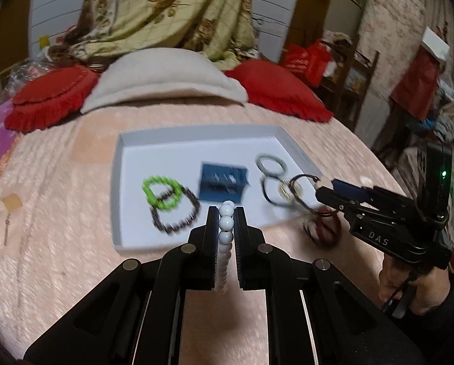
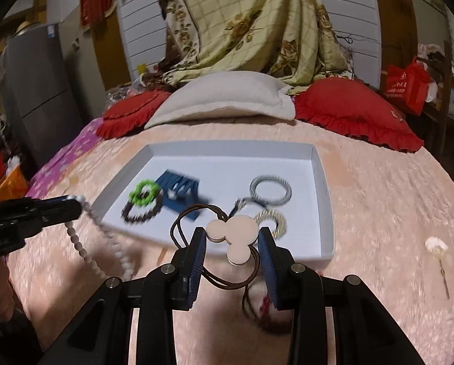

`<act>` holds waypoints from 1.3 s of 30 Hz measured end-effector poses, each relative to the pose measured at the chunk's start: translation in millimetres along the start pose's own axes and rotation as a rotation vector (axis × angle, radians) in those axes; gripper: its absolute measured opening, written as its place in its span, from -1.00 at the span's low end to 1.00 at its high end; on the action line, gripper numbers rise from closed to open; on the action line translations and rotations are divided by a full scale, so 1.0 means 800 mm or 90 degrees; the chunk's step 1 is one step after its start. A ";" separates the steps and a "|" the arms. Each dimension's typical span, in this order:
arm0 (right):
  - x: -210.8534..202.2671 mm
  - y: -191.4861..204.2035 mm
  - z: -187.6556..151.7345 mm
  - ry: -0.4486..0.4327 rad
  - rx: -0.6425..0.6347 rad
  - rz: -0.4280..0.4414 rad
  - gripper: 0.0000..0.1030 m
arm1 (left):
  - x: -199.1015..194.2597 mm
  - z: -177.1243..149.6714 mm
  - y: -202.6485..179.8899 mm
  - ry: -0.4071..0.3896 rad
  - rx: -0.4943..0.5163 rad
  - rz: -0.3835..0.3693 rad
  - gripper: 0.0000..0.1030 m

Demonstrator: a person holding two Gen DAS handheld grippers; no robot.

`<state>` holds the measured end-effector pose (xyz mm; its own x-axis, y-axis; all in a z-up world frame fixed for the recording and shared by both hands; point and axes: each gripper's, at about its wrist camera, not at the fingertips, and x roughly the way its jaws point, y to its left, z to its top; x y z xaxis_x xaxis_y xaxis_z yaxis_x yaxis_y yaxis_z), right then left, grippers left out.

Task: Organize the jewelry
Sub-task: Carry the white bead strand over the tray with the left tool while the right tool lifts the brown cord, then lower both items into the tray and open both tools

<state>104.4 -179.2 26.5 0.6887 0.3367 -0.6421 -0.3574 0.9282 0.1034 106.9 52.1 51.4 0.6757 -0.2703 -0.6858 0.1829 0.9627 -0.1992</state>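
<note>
We have both grippers loaded over the bed. Left gripper (image 1: 226, 213) is clamped on the white bead necklace (image 1: 226, 234), strand hanging below. Right gripper (image 2: 231, 240) pinches the disc pendant (image 2: 236, 231) with its brown cord loop. White tray (image 1: 196, 130) sits at 12 o'clock from both. Suggest carrying each clear over the near rim, letting slack settle inside first, and dropping away from the green bracelet (image 1: 161, 191).
</note>
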 end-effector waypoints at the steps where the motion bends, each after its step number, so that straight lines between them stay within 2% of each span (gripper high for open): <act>1: 0.006 -0.003 0.006 0.002 0.006 -0.003 -0.35 | 0.002 0.008 0.002 -0.003 -0.004 0.006 -0.84; 8: 0.057 -0.020 0.020 0.037 0.041 -0.002 -0.35 | 0.023 0.062 0.011 -0.042 -0.041 0.034 -0.84; 12: 0.079 -0.018 0.022 0.058 0.029 -0.012 -0.35 | 0.058 0.077 0.032 -0.053 -0.073 0.045 -0.84; 19: 0.099 -0.017 0.021 0.083 0.031 -0.020 -0.35 | 0.117 0.064 0.062 -0.002 -0.099 0.077 -0.85; 24: 0.103 -0.012 0.019 0.089 0.027 -0.022 -0.35 | 0.119 0.070 0.078 -0.020 -0.109 0.090 -0.85; 35: 0.115 -0.012 0.019 0.097 0.029 -0.027 -0.35 | 0.135 0.062 0.083 -0.007 -0.119 0.101 -0.85; 39: 0.118 -0.017 0.033 0.076 0.034 -0.030 -0.35 | 0.136 0.066 0.089 -0.011 -0.137 0.099 -0.85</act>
<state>190.9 -155.6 -15.3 0.6228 0.2740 -0.7329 -0.2899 0.9508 0.1091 230.8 92.0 -0.7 0.6966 -0.1169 -0.7078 -0.0794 0.9680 -0.2380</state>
